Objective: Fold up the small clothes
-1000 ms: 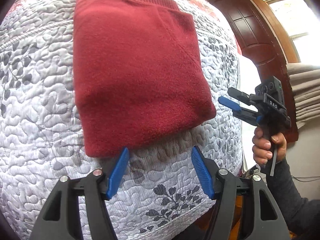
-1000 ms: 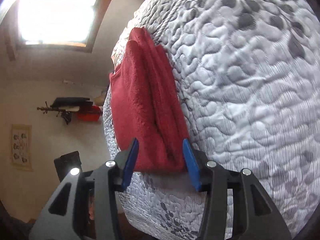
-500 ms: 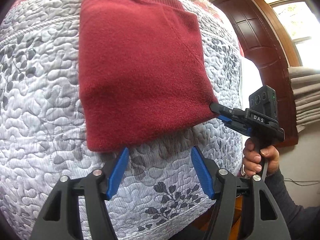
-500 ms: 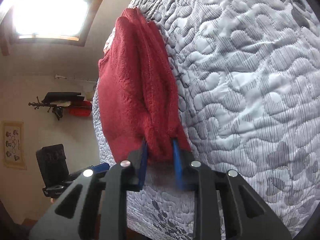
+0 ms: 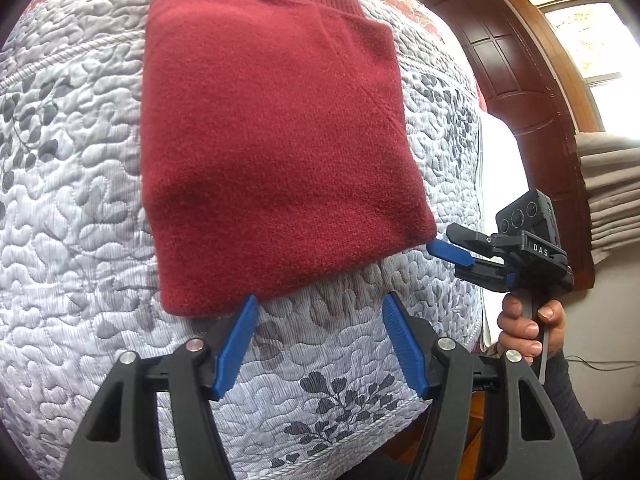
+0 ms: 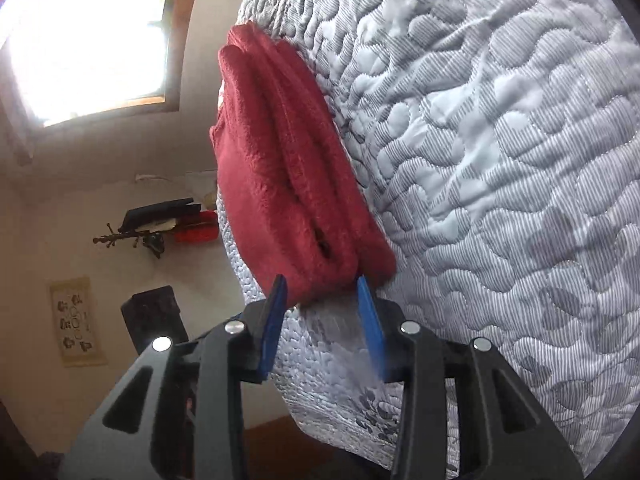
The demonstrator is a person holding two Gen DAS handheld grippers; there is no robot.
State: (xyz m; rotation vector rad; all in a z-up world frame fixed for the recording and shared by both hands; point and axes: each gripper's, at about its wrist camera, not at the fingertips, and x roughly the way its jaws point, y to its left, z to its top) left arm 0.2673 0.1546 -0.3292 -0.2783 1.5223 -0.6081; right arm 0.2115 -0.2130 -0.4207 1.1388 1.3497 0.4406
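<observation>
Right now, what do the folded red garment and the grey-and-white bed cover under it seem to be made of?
The folded red garment looks like a soft knit, probably wool or fleece: fuzzy matte nap and a ribbed band along its far edge. The grey-and-white bed cover looks like quilted, padded cotton-type fabric: puffy stitched swirls, fine woven stripes, printed leaves. Exact fibres cannot be told.

Item count, as observed:
One folded dark-red knitted garment (image 5: 272, 152).
One grey-and-white quilted bedspread with leaf print (image 5: 72, 208).
Two black two-finger grippers with blue pads: left gripper (image 5: 320, 344), right gripper (image 6: 322, 328).
One hand (image 5: 528, 328) visible.
One dark wooden panelled door (image 5: 516, 80).
</observation>
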